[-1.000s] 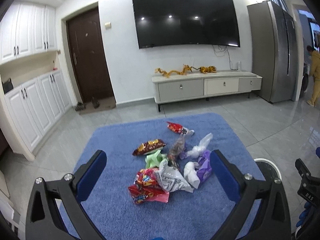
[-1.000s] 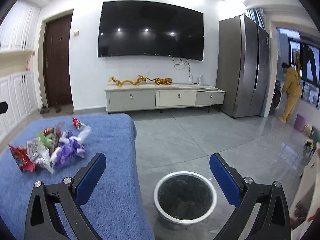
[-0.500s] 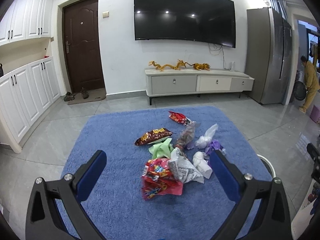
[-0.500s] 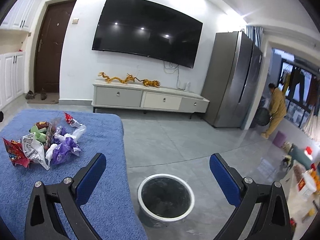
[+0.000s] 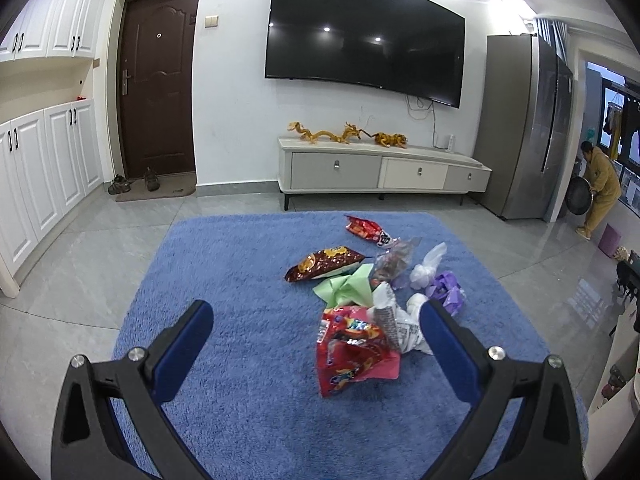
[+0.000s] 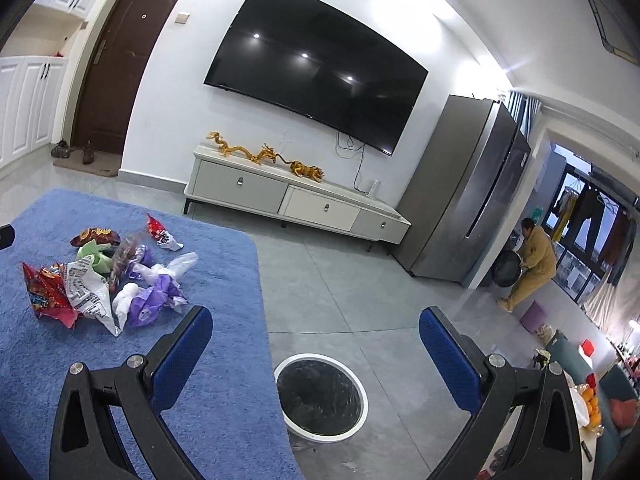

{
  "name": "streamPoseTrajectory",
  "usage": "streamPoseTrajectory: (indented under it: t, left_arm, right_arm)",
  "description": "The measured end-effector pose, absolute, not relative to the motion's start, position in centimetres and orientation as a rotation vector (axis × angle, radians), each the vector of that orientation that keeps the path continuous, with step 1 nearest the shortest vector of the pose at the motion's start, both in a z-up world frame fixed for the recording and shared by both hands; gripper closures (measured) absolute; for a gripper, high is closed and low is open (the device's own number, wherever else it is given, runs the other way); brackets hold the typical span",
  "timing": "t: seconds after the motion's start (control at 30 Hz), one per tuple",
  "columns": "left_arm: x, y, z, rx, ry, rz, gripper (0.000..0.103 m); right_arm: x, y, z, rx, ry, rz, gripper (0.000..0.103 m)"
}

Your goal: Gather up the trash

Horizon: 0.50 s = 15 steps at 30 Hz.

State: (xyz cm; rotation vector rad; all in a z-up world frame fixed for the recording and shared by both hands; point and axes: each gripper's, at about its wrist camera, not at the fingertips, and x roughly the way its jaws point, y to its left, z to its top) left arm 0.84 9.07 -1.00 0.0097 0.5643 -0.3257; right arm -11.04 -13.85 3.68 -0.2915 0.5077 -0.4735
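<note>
hovering above a fuzzy blue cloth-covered surface (image 5: 248, 320), the left gripper (image 5: 316, 320) has its blue-padded jaws spread wide, holding nothing. just ahead of it, between its fingers and toward the right one, lies a heap of crumpled snack wrappers and plastic bags (image 5: 372, 292), a red foil packet (image 5: 348, 348) nearest. the right gripper (image 6: 316, 326) is equally wide and empty; the heap sits ahead to its left, and a round white-rimmed bin with a black liner (image 6: 321, 395) stands on the grey floor between its fingers.
</note>
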Motion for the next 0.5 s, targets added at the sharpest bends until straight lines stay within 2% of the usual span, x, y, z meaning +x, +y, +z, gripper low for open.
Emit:
streamPoseTrajectory:
  t: [0.5]
  left_arm:
    - [0.8,10.3,-1.5,-0.002,0.58,-0.29,0.0]
  right_arm:
    - [-9.6,-12.9,2.7,-0.308,0.51,-0.414,0.0]
